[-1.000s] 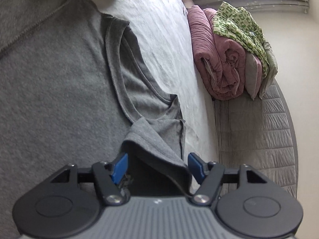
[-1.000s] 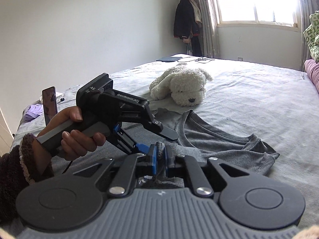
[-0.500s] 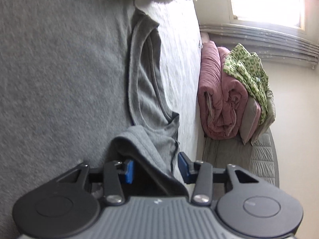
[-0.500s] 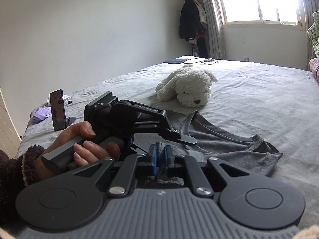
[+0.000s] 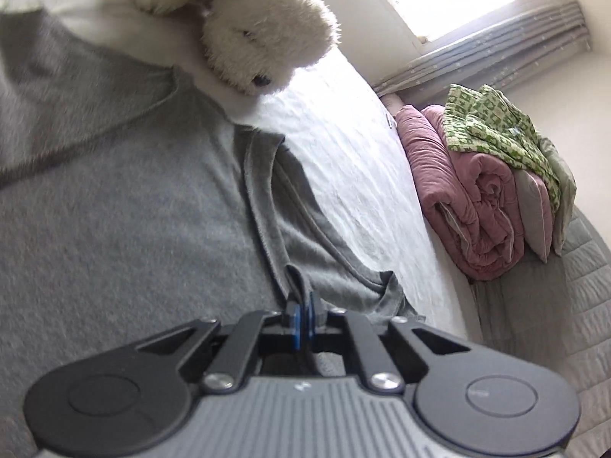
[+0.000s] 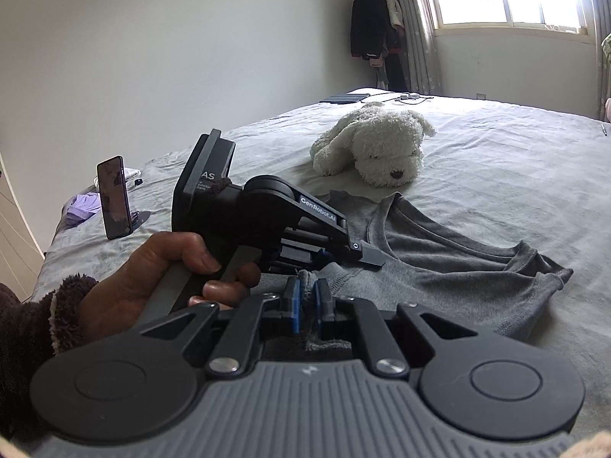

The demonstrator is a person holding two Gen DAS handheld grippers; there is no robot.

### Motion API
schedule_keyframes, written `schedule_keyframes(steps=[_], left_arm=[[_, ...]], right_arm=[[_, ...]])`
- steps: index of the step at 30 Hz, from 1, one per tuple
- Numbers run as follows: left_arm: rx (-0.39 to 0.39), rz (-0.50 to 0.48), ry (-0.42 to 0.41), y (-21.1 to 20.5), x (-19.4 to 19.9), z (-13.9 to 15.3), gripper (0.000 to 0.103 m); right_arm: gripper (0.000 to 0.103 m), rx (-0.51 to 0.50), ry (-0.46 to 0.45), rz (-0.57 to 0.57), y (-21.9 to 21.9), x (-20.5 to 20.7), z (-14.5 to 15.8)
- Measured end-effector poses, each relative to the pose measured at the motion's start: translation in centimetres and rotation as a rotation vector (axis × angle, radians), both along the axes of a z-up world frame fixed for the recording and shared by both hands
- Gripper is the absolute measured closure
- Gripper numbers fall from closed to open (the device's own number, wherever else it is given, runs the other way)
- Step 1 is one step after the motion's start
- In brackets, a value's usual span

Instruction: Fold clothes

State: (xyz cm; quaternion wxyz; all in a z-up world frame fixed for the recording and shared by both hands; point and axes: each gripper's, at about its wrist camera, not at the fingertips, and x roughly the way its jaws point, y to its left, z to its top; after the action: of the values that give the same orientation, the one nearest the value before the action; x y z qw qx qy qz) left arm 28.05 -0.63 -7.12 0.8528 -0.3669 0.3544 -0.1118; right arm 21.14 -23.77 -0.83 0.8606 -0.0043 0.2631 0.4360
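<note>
Two claws grip one grey knit sleeveless top (image 6: 450,263) lying spread on the grey bed (image 6: 515,160): the left claw (image 5: 304,315) is clamped on a fold near its armhole, the right claw (image 6: 307,299) is pinched on another bunch of its fabric. To fold well, I judge both should lift together, keeping the edge taut and level. One white plush dog (image 6: 376,149) lies just beyond the top; one upright phone (image 6: 114,202) stands well apart.

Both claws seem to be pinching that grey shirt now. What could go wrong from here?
The left gripper pinches only a thin ridge of the shirt, so it might slip out when lifted. The toy dog lies right beside the collar; a wide fold could bump it. The two grippers sit close together, so they could collide.
</note>
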Motion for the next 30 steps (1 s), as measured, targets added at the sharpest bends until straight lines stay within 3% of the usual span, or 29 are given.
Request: schedule_keyframes(steps=[6, 12, 15, 18, 20, 26, 30], left_arm=[[0.135, -0.004, -0.088, 0.7, 0.0, 1.1, 0.100], [0.136, -0.013, -0.195, 0.4, -1.2, 2.6, 0.100], [0.098, -0.041, -0.306, 0.2, -2.1, 3.8, 0.100], [0.132, -0.050, -0.393, -0.5, -2.7, 4.6, 0.100], [0.153, -0.032, -0.404, -0.6, -2.8, 4.6, 0.100], [0.106, -0.047, -0.462, 0.0, -3.3, 4.9, 0.100], [0.133, 0.003, -0.411, 0.3, -2.9, 4.2, 0.100]], right_arm=[[0.094, 0.002, 0.052, -0.016, 2.2, 0.5, -1.5], [0.094, 0.033, 0.040, -0.030, 1.7, 0.3, -1.1], [0.094, 0.048, 0.041, -0.033, 1.3, 0.2, -0.9], [0.094, 0.050, 0.045, -0.040, 1.1, 0.2, -0.9], [0.094, 0.049, 0.048, -0.049, 1.0, 0.3, -1.0], [0.094, 0.058, 0.060, -0.063, 0.9, 0.4, -1.2], [0.094, 0.063, 0.067, -0.079, 0.5, 0.5, -1.4]])
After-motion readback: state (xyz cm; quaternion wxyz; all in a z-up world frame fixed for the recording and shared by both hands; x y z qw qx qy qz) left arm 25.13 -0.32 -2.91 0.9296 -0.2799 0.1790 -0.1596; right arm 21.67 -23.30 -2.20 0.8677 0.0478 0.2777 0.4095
